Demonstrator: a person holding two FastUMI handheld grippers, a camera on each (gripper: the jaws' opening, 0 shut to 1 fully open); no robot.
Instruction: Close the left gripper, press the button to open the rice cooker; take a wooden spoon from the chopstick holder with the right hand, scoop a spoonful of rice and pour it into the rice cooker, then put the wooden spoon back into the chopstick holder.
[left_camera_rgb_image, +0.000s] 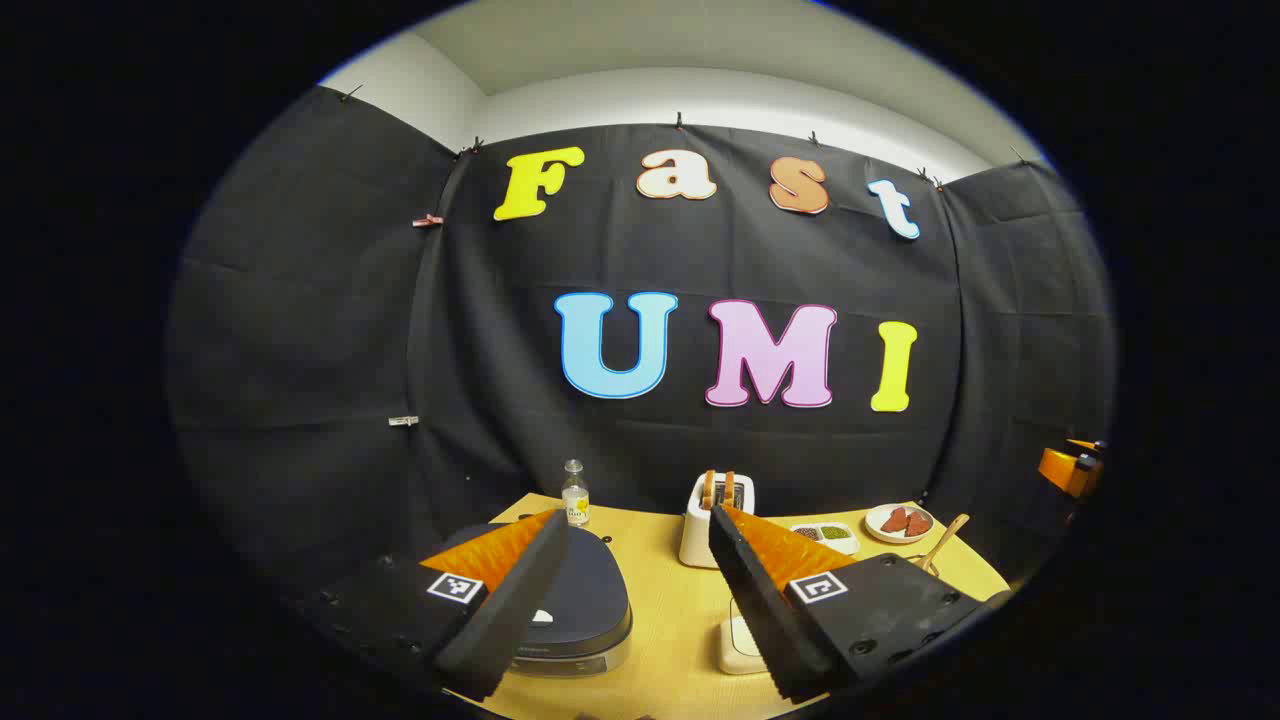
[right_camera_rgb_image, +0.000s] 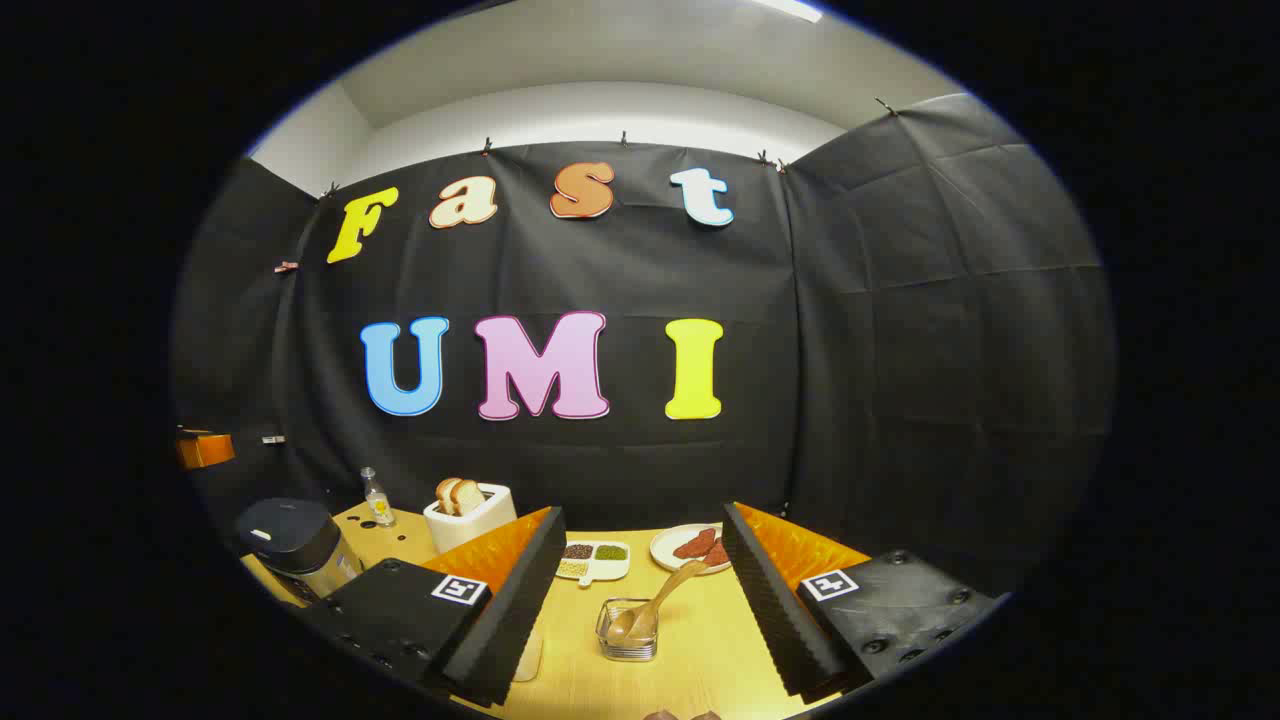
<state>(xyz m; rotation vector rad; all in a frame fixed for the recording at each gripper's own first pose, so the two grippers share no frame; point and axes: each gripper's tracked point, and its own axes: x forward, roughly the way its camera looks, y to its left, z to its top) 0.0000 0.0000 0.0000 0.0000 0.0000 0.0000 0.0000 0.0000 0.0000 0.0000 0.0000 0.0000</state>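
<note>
- Left gripper view: the left hand-held gripper (left_camera_rgb_image: 638, 585) is released, its fingers wide apart above the table (left_camera_rgb_image: 672, 610). The rice cooker (left_camera_rgb_image: 570, 610) stands under it with the lid down. Behind, a toaster (left_camera_rgb_image: 716, 520) holds two slices of bread (left_camera_rgb_image: 718, 487).
- Right gripper view: the right hand-held gripper (right_camera_rgb_image: 640, 590) is released too, holding nothing. Between its fingers stands the clear chopstick holder (right_camera_rgb_image: 628, 632), and the wooden spoon (right_camera_rgb_image: 655, 605) leans inside it. A divided dish (right_camera_rgb_image: 592, 560) holds beans or grains; a plate (right_camera_rgb_image: 690, 548) holds red slices.
</note>
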